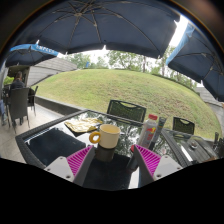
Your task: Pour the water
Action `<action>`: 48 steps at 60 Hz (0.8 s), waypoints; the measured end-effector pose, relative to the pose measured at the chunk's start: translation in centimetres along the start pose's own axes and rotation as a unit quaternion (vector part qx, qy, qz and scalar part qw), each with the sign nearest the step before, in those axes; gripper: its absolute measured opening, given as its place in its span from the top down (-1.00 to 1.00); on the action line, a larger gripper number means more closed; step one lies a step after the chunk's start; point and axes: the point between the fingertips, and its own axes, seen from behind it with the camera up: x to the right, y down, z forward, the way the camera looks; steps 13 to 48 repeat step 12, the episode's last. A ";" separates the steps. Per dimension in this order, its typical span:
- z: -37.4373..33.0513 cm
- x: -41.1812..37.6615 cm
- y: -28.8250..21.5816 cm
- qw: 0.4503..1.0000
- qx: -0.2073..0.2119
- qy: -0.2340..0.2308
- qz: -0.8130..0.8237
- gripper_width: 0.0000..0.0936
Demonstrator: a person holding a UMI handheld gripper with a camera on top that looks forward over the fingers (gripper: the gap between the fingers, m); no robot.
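The claw (113, 160) is seen held above a dark glass surface (55, 143) on an outdoor patio, its two fingers spread wide, with the pink pads (79, 160) facing each other across an open gap. Nothing is gripped between them.

A pale yellow mug (106, 135) is seen standing upright on the surface, just ahead of the fingers and roughly in line with the gap, slightly nearer the left finger. Its handle is turned to the left. The mug is not touched by either pad.

A clear plastic bottle (149, 131) with a reddish label is seen standing upright to the right of the mug, just beyond the right finger's tip, apart from the mug. Whether water is held in it cannot be told.

Behind the mug, toward the far left part of the surface, a flat tray or plate (82, 124) with light-coloured contents is placed. Dark chairs (126, 109) are set along the far edge of the surface. Large dark umbrellas (95, 22) are spread overhead, and a grassy slope (130, 90) is seen beyond.
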 end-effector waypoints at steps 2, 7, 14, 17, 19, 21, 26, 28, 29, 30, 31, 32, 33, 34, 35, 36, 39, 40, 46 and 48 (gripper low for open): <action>0.1 -0.1 0.1 1.000 -0.003 0.000 -0.005 -0.80; 0.6 -0.5 0.0 1.000 -0.003 -0.013 0.007 -0.80; 1.1 -0.3 -0.3 1.000 -0.001 -0.004 0.002 -0.81; 1.1 -0.3 -0.3 1.000 -0.001 -0.004 0.002 -0.81; 1.1 -0.3 -0.3 1.000 -0.001 -0.004 0.002 -0.81; 1.1 -0.3 -0.3 1.000 -0.001 -0.004 0.002 -0.81; 1.1 -0.3 -0.3 1.000 -0.001 -0.004 0.002 -0.81; 1.1 -0.3 -0.3 1.000 -0.001 -0.004 0.002 -0.81; 1.1 -0.3 -0.3 1.000 -0.001 -0.004 0.002 -0.81; 1.1 -0.3 -0.3 1.000 -0.001 -0.004 0.002 -0.81; 1.1 -0.3 -0.3 1.000 -0.001 -0.004 0.002 -0.81; 1.1 -0.3 -0.3 1.000 -0.001 -0.004 0.002 -0.81; 1.1 -0.3 -0.3 1.000 -0.001 -0.004 0.002 -0.81; 1.1 -0.3 -0.3 1.000 -0.001 -0.004 0.002 -0.81; 1.1 -0.3 -0.3 1.000 -0.001 -0.004 0.002 -0.81; 1.1 -0.3 -0.3 1.000 -0.001 -0.004 0.002 -0.81; 1.1 -0.3 -0.3 1.000 -0.001 -0.004 0.002 -0.81; 1.1 -0.3 -0.3 1.000 -0.001 -0.004 0.002 -0.81; 1.1 -0.3 -0.3 1.000 -0.001 -0.004 0.002 -0.81; 1.1 -0.3 -0.3 1.000 -0.001 -0.004 0.002 -0.81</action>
